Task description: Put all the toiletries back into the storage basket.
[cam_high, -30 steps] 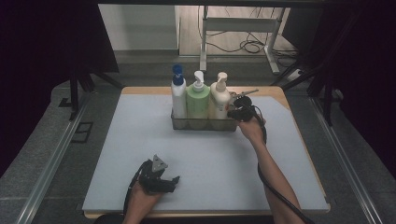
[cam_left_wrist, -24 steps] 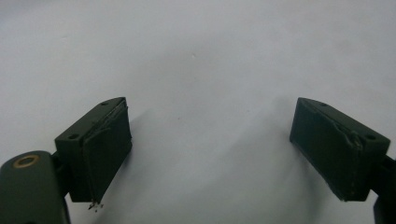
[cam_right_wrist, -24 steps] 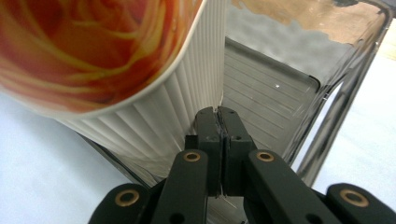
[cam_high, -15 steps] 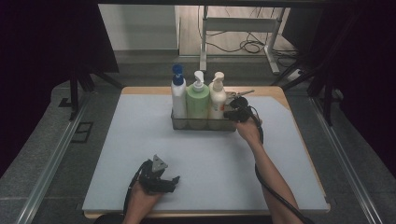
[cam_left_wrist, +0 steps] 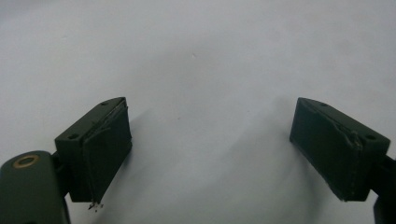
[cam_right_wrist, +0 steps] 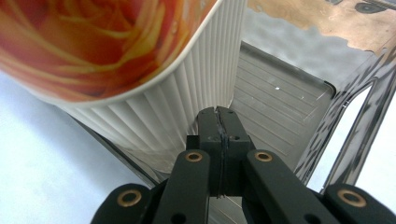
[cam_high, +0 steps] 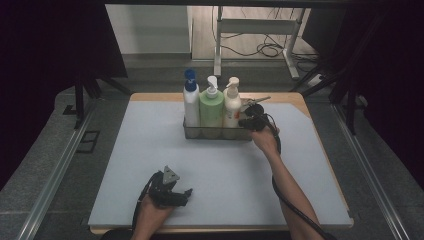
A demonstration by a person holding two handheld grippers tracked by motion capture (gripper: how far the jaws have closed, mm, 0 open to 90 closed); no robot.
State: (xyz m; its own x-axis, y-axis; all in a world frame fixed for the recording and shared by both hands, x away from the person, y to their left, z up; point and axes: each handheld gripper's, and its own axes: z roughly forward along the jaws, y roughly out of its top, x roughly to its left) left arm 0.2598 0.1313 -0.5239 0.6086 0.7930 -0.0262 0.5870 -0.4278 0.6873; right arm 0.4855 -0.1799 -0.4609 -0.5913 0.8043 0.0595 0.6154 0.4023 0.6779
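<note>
**R gripper shut at the caddy's end, L parked open**

High view: a clear caddy [cam_high: 218, 131] sits at 12 o'clock on the pale mat [cam_high: 125, 170], holding 3 pump bottles in a row: blue-capped white bottle [cam_high: 191, 105], green bottle [cam_high: 211, 107], cream bottle [cam_high: 231, 107]. The right gripper [cam_high: 248, 121] is at the caddy's 3 o'clock end, just beside the cream bottle, arm reaching in from 5 o'clock. Probably positioned there to nudge or hook the caddy's end wall, or to work the last bottle; can't tell which. The left gripper [cam_high: 186, 192] rests near 7 o'clock, well apart from the caddy, prob. parked out of the way.

Left gripper view: jaws wide apart, nothing btwn them, just bare pale mat below. Idle.

Right gripper view: the right gripper's jaws are pressed fully together, pads meeting, nothing visibly pinched. Tips point into the caddy's free end, ribbed floor [cam_right_wrist: 275, 100] ahead, the cream bottle's fluted side at 10 o'clock, very near; contact unclear. Bottle label is orange-red.

Surface & room: mat is smooth, light grey-blue, covering a wooden tabletop [cam_high: 295, 98] w/ the wood showing at the far edge. Beyond, grey floor, a metal frame stand [cam_high: 255, 30] w/ loose cables, dark curtains both sides.
</note>
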